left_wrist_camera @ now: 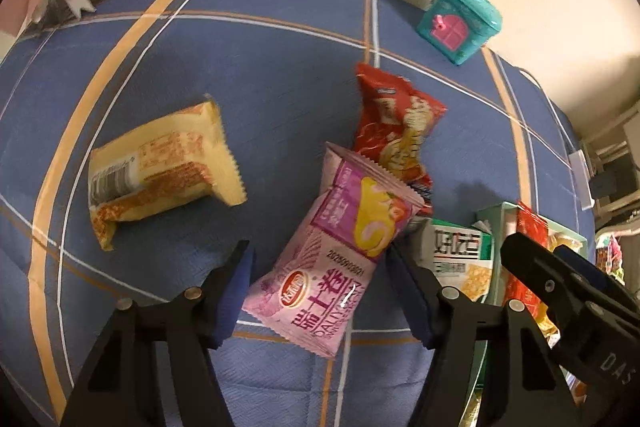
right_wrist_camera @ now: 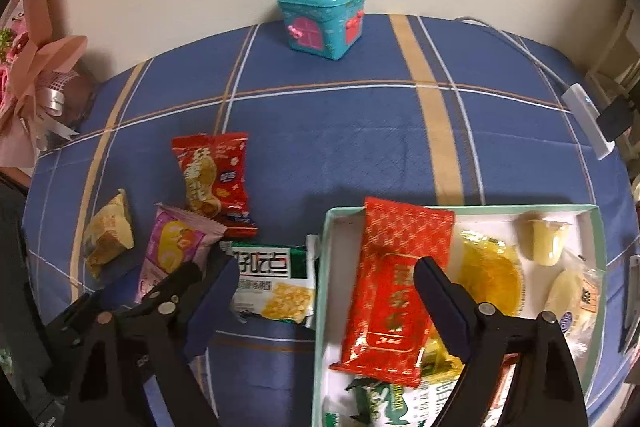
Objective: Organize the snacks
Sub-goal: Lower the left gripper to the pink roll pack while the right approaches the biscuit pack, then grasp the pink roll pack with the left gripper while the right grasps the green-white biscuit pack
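Down between the blue pads of the left gripper (left_wrist_camera: 318, 291) lies a pink snack packet (left_wrist_camera: 336, 247); the right pad looks to touch its edge, the left pad stands just clear, so the jaws bracket it without pinching. Just right of it on the blue checked cloth (left_wrist_camera: 260, 59) sits a green-and-white cracker pack (left_wrist_camera: 460, 251), with a red snack bag (left_wrist_camera: 396, 127) behind, its lower end tucked under the pink packet. Well apart to the left lies a yellow wrapped cake (left_wrist_camera: 160, 171). The right gripper (right_wrist_camera: 324, 307) hangs with its jaws spread wide and nothing pinched, one finger over the cloth beside the cracker pack, the other over a pale green tray (right_wrist_camera: 322, 267). Inside that tray a red foil packet (right_wrist_camera: 392, 267) rests slanted atop other wrapped snacks, beside a golden round sweet (right_wrist_camera: 492, 279) and a yellow jelly cup (right_wrist_camera: 542, 239). At the far edge, against the wall, stands a teal toy box (right_wrist_camera: 322, 19) with pink doors.
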### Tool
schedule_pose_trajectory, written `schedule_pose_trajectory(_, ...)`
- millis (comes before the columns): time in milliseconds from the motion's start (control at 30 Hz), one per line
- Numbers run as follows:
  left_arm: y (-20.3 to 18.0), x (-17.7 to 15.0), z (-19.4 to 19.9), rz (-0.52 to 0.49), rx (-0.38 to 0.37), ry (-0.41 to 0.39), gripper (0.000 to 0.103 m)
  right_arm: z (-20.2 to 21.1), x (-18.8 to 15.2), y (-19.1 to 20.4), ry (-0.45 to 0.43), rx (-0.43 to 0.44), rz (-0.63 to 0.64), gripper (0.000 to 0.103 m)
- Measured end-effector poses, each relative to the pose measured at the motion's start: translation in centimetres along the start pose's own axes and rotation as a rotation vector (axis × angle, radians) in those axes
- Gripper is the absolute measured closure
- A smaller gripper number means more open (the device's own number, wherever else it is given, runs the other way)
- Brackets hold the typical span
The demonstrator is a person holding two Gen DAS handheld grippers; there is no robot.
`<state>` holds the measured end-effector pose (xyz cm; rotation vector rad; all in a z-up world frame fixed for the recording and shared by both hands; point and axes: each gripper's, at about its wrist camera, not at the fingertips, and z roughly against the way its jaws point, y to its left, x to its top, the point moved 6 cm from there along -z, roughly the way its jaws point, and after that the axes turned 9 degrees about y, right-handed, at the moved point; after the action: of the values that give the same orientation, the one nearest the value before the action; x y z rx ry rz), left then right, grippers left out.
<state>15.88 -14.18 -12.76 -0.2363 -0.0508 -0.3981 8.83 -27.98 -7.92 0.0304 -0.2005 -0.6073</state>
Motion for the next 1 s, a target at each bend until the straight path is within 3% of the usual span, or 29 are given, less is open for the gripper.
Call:
schedule_pose_trajectory(467, 4.1, -0.1, 1.3, 0.124, -0.017, -0.017, 0.034, -0.9, -1.1, 4.3, 0.033, 0.137, 0.110, 0.031)
schedule_pose_trajectory(1000, 4.3, -0.3, 1.7, 0.133, -0.009, -0.029, 0.034, -2.7, -0.8, 4.1, 0.030, 0.093, 0.112, 0.032)
